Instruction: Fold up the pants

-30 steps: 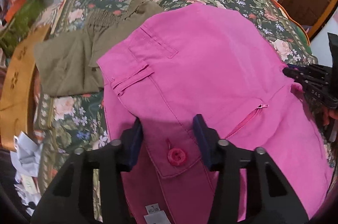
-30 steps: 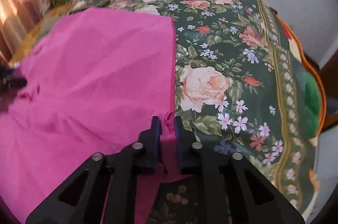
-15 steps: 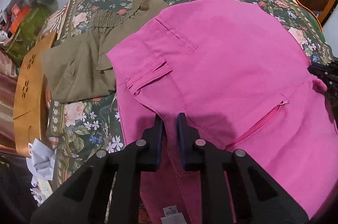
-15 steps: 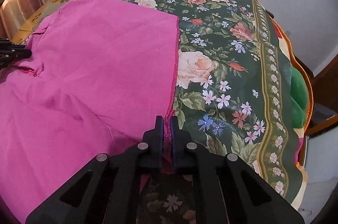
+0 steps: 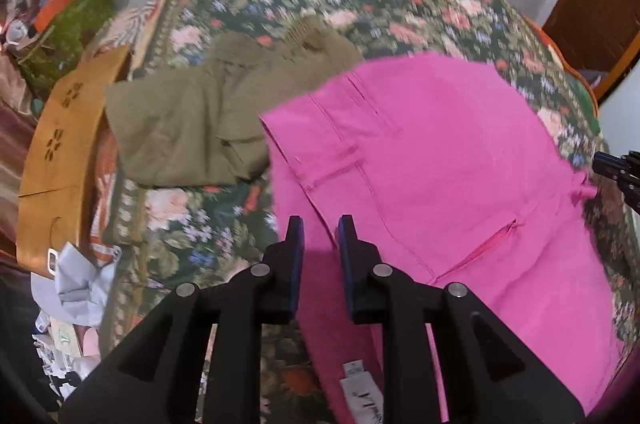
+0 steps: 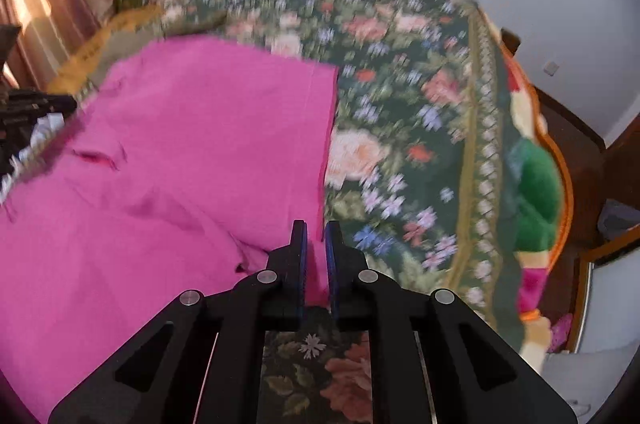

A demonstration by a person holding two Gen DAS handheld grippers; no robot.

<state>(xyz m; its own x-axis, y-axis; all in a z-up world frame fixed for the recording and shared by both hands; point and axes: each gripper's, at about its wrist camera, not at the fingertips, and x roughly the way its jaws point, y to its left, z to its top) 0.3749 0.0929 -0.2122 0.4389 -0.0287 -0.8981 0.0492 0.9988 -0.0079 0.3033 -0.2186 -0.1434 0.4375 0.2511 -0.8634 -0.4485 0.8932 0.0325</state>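
The pink pants [image 5: 440, 160] covered the near middle of the floral bedspread [image 6: 420, 128], and an olive garment [image 5: 200, 120] lay just beside them on the left, touching their edge. Right of the pants the bedspread lay bare out to its border. At the bed's left edge stood a wooden board [image 5: 60, 160] and crumpled paper [image 5: 76, 288].

floral bedspread [image 6: 400, 72] motion-blurred, pink pants [image 5: 460, 160] cut off below
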